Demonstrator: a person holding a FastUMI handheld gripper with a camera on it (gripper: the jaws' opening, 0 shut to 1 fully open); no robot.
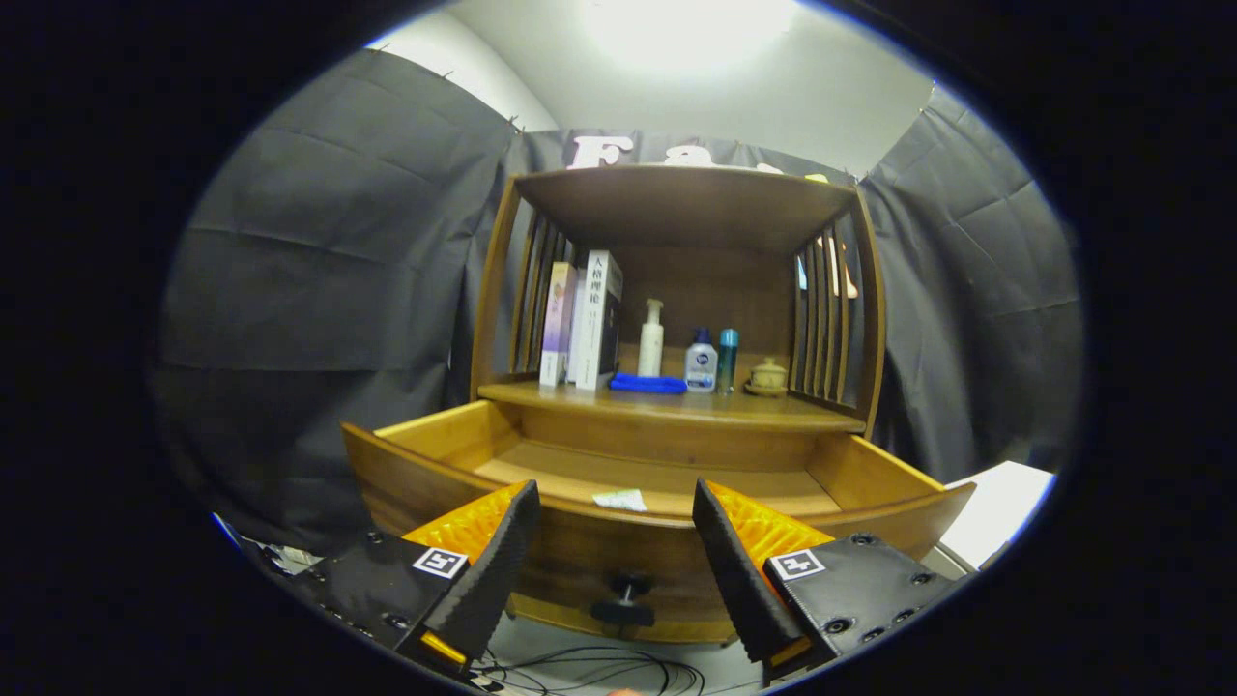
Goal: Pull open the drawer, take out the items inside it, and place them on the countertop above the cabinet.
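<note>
Gripper point(618, 541) spread wide, empty, before the drawer point(416, 474) front, knob point(626, 597) at 6 o'clock between the fingers. Pulled out, drawer holding a packet point(620, 500) at 12 o'clock. Beyond, on the countertop point(773, 411): books point(591, 319), bottles point(701, 360), cloth point(647, 384), cup point(768, 375).

The gripper point(611, 527) points level and straight ahead, its two fingers point(493, 570) spread wide apart with nothing held between them. Both fingers rise from the lower part of the view at a matching height and lean slightly toward each other at their tips.
</note>
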